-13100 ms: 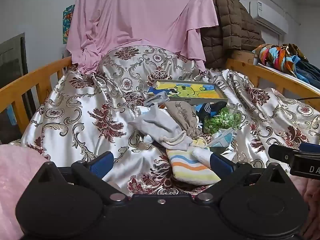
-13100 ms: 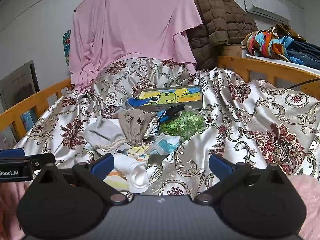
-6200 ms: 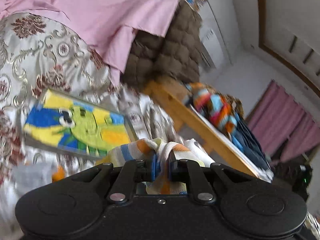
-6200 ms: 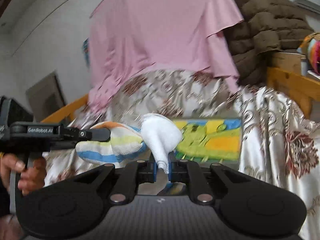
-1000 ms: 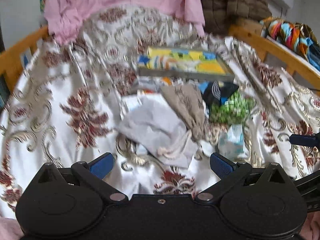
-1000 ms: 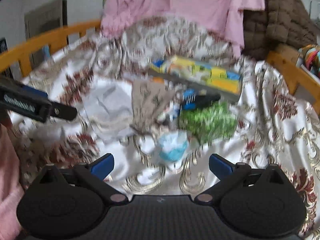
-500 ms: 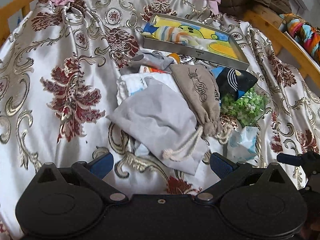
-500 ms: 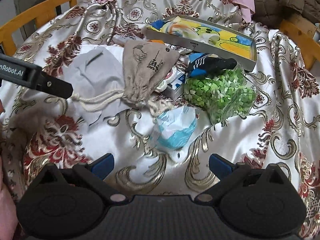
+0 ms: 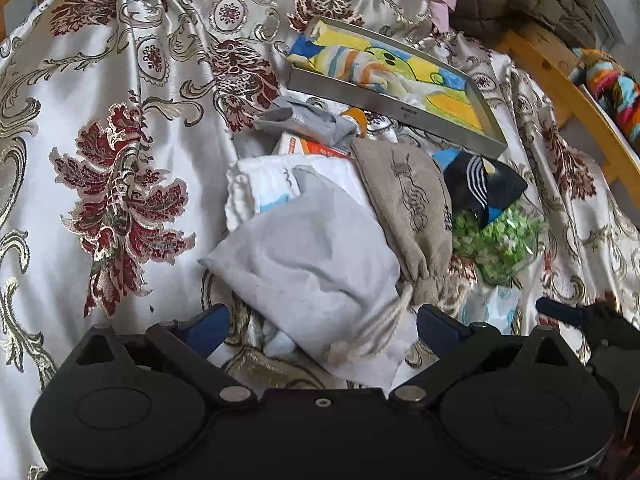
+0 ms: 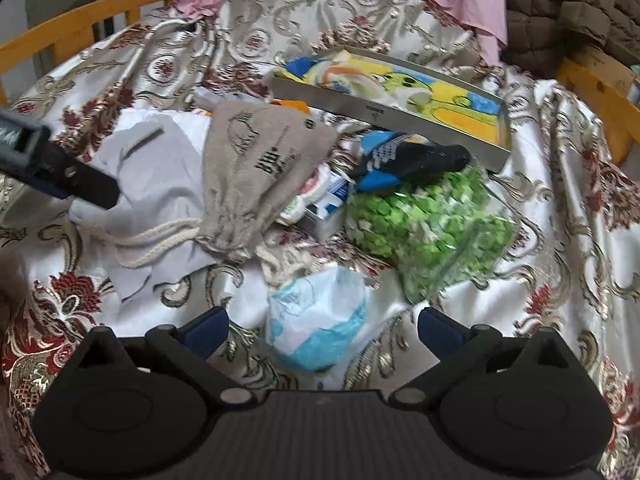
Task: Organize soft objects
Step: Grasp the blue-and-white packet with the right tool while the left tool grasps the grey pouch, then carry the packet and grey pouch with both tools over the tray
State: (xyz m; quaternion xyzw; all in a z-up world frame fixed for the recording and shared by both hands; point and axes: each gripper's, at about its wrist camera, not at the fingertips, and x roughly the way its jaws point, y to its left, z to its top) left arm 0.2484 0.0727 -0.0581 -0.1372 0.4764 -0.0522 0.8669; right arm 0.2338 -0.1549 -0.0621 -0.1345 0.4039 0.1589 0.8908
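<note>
left hand-held gripper (image 9: 320,322) spread over grey pouch (image 9: 308,248); right hand-held gripper (image 10: 322,322) spread over tissue pack (image 10: 316,320).

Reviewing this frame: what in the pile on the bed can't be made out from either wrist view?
- Orange-and-white box, left view: mostly covered by the grey sock and beige drawstring pouch; print unreadable.
- White cloth, both views: largely under the grey drawstring bag.
- Small carton, right view: blurred, half under the beige drawstring pouch.

A silver satin bedspread (image 9: 120,128) is showing dark red flowers and gold scrolls. The pale grey drawstring pouch (image 9: 316,256) is lying plain, the beige pouch (image 10: 256,160) is carrying black print, and the tray (image 10: 400,112) is showing yellow, blue and green.
</note>
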